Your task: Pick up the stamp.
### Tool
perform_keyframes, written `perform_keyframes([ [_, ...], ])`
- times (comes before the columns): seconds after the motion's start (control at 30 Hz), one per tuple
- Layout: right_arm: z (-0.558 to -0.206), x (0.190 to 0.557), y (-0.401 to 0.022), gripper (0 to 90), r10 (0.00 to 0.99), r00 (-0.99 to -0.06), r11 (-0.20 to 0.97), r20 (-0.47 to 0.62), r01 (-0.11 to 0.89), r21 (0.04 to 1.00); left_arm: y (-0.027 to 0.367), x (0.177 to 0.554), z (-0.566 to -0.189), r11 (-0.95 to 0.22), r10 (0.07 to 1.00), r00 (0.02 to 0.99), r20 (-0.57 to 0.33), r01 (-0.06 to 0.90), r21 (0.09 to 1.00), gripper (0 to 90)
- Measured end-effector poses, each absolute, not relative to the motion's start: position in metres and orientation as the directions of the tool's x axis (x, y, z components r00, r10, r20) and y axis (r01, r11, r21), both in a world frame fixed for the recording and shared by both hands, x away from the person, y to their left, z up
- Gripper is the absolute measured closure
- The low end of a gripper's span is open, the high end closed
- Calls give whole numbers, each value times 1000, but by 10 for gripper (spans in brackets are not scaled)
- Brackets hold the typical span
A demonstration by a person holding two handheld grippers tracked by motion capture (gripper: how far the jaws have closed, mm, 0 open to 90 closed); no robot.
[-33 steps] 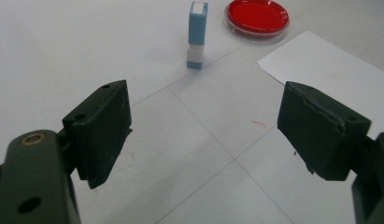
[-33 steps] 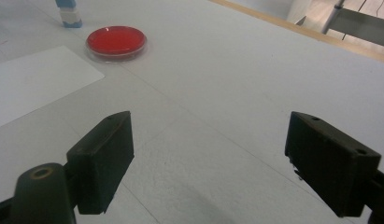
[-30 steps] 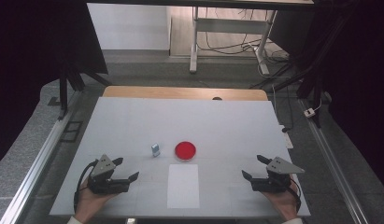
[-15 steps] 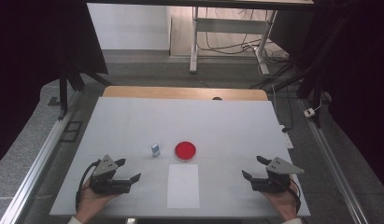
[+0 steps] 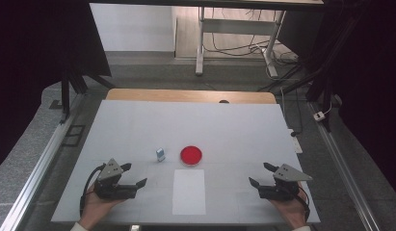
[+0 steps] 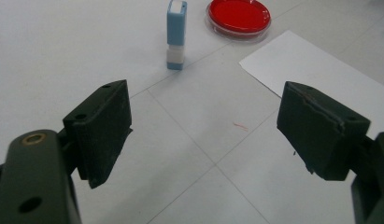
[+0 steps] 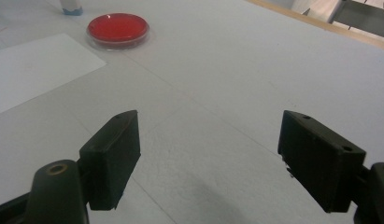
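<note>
Stamp (image 6: 175, 35) stands upright just beside the red dish (image 6: 238, 17). My left gripper (image 5: 134, 176) and right gripper (image 5: 259, 175) gape wide, holding nothing.

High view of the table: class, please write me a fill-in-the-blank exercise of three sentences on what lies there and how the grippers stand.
1. The round dish on the table is coloured ____.
2. The small blue stamp stands to the ____ of the dish in the high view.
3. The left gripper and right gripper both have their fingers ____, holding nothing.
4. The white sheet of paper lies ____ the two grippers.

Missing words: red; left; open; between
</note>
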State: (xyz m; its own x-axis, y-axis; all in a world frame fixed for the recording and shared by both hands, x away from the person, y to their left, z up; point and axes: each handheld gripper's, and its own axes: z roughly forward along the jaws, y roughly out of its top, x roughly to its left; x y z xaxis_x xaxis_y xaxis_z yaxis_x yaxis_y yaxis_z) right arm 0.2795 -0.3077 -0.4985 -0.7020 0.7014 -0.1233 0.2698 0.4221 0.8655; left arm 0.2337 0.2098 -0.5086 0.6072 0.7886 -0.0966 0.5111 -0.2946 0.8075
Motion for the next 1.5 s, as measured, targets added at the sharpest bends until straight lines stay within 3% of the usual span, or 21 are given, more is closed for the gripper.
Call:
perform_keyframes([
  [1.5, -501, 279, -302, 218, 690, -714, 436, -122, 275, 857, 198, 276, -469, -347, 755, 652, -71, 490, 799, 203],
])
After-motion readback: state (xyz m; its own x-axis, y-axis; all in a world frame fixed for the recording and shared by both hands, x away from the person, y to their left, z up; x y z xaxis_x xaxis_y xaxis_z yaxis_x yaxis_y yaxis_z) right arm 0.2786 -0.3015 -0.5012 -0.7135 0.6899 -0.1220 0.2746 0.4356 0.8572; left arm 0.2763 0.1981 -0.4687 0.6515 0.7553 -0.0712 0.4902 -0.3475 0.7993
